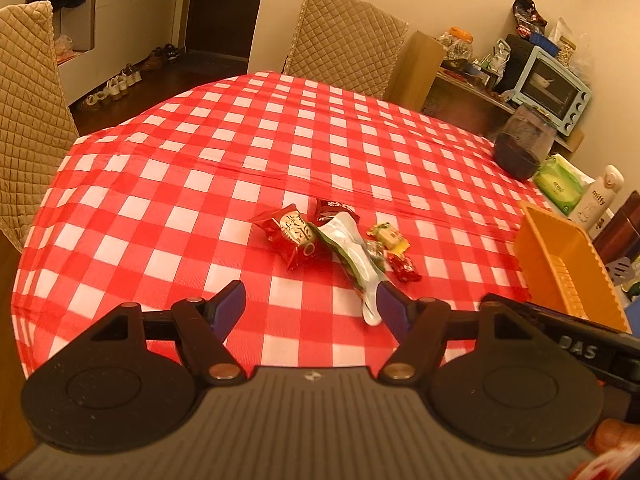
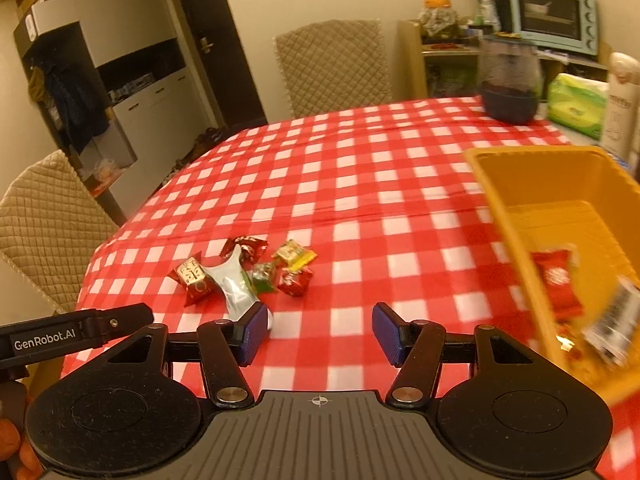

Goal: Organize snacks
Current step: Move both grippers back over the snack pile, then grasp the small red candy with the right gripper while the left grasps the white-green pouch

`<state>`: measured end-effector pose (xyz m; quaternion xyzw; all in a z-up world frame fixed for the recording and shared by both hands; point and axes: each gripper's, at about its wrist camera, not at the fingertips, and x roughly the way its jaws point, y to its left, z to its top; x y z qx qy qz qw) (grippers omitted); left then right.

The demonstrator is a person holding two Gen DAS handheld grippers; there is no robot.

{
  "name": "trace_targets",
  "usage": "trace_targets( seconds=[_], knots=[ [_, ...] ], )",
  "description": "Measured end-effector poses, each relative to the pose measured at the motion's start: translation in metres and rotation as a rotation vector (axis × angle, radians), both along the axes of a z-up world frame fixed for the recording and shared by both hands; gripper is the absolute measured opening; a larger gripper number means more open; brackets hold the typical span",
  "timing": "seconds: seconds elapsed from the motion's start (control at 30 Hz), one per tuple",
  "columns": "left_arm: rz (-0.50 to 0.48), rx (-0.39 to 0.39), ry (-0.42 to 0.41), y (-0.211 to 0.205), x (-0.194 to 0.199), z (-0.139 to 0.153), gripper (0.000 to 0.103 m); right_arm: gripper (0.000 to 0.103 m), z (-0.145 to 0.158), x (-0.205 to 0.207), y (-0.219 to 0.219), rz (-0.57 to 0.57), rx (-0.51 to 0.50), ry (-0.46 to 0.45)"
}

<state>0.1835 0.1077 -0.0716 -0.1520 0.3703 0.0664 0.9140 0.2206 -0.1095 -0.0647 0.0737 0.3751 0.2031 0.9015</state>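
A small heap of snack packets lies on the red-checked tablecloth (image 1: 168, 184): a red pack with a gold label (image 1: 290, 236), a dark red pack (image 1: 332, 208), a long green-and-white pouch (image 1: 352, 264), a yellow-green sweet (image 1: 390, 236) and a small red sweet (image 1: 404, 270). My left gripper (image 1: 310, 300) is open just short of the heap, with the pouch's near end beside its right finger. An orange basket (image 2: 512, 184) stands at the right, holding a red pack (image 2: 558, 280) and a blurred black-and-white packet (image 2: 612, 320). My right gripper (image 2: 320, 320) is open and empty, between the heap (image 2: 234, 284) and the basket.
A dark glass jar (image 1: 522, 148), a green tissue pack (image 1: 560, 188) and a white bottle (image 1: 600, 196) stand at the table's far right. Quilted chairs (image 1: 344, 40) stand at the far and left sides. A shelf with a blue toaster oven (image 1: 552, 88) is behind.
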Motion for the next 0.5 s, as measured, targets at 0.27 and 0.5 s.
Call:
trace_targets(
  seconds=[0.27,0.5],
  knots=[
    [0.008,-0.009,0.008,0.011,0.022,-0.016,0.061,0.043,-0.031,0.042,0.031,0.036,-0.012,0.04],
    [0.015,-0.024,0.016,0.018,0.035,-0.027,0.058,0.036,-0.046,0.069,0.053,0.055,-0.033,0.039]
  ],
)
